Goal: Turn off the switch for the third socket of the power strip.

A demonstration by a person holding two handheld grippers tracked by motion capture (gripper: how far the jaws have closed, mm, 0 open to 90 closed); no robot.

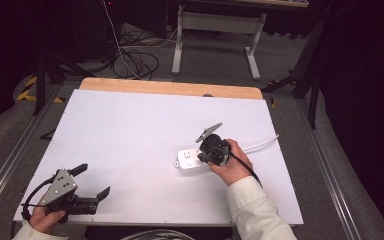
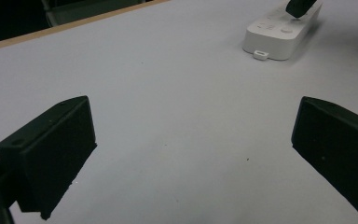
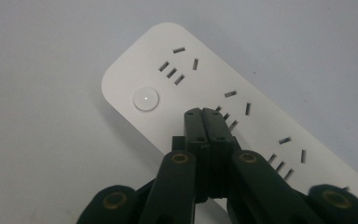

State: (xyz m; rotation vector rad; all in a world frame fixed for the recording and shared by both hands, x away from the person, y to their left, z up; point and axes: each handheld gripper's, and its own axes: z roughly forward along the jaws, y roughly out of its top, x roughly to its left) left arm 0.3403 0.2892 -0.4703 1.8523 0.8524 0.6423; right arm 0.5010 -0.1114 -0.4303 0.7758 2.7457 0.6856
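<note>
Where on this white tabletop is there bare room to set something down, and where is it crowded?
Free: the wide stretch between the left gripper and the power strip, plus the far half up to the table's wooden edge. Crowded: the right side, where the shut right gripper hangs over the strip and its cable runs off.

I see a white-topped table point(image 1: 130, 150) with a wooden far edge, and one white power strip point(image 1: 192, 160) (cord trailing right) lying flat on its right half.
</note>
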